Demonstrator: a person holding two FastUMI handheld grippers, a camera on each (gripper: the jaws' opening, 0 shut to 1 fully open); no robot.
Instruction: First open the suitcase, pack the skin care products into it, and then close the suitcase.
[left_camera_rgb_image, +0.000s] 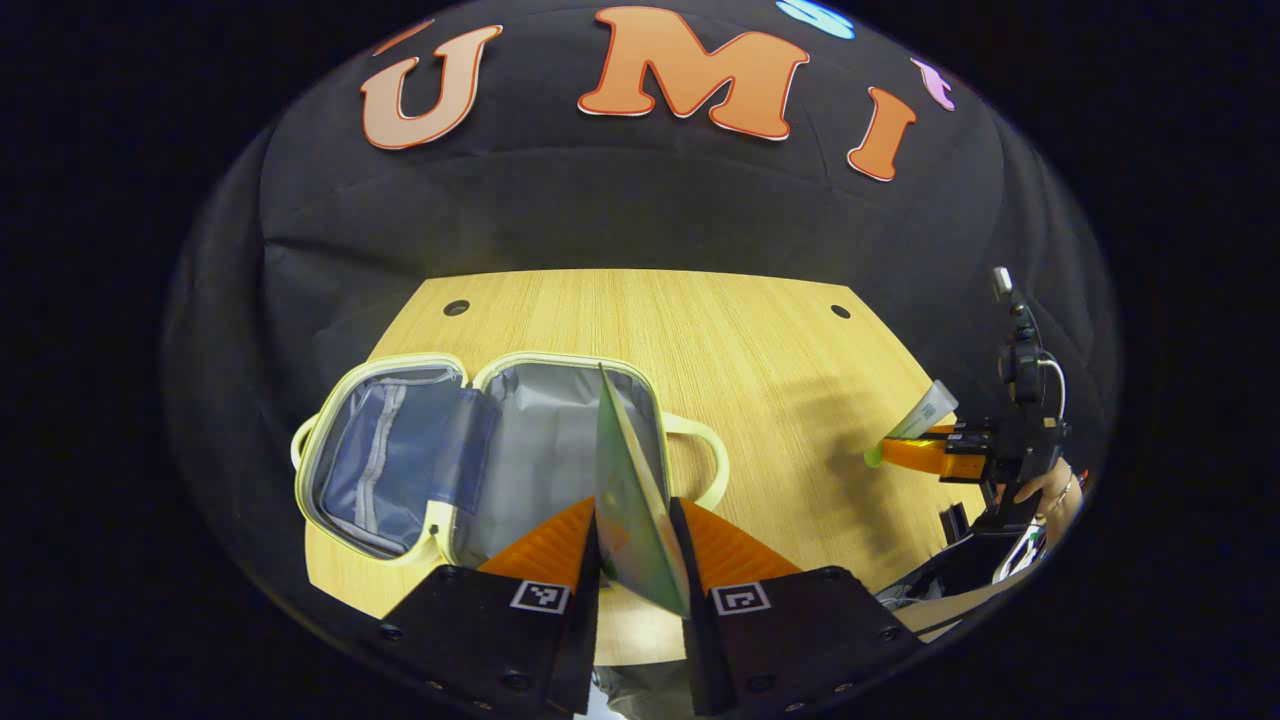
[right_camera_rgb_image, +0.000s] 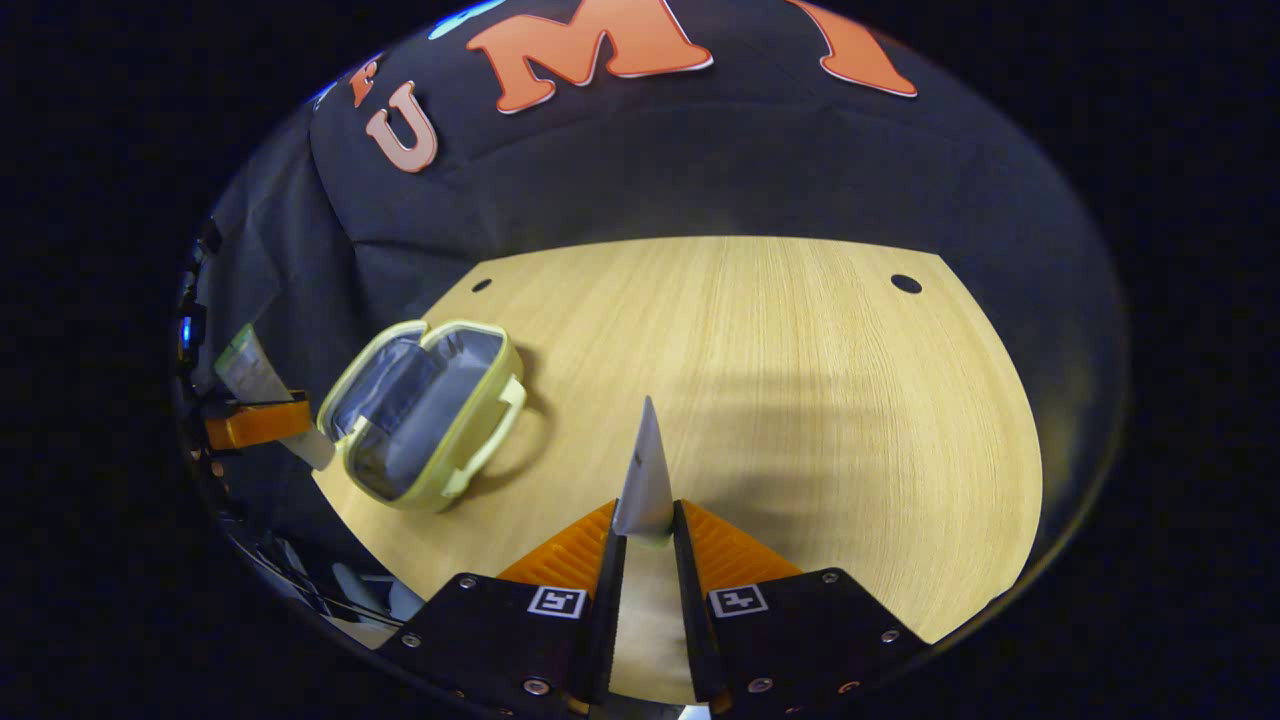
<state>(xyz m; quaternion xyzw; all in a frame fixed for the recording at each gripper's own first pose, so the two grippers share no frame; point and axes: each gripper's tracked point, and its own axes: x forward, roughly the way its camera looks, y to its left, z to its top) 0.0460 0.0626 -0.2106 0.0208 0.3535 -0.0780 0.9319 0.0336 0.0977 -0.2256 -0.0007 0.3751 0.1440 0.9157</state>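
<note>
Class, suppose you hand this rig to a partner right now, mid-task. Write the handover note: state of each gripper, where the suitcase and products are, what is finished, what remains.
Left gripper: shut on a flat green sachet, held over the near edge of the suitcase.
Right gripper: shut on a pale tube, above bare table, off to the suitcase's right.
Suitcase: lies open on the table, both halves flat, grey lining showing, no product visible inside.
Done: suitcase opened; both products picked up.
Left: put the sachet in, bring the tube over and put it in, then close the suitcase.
</note>
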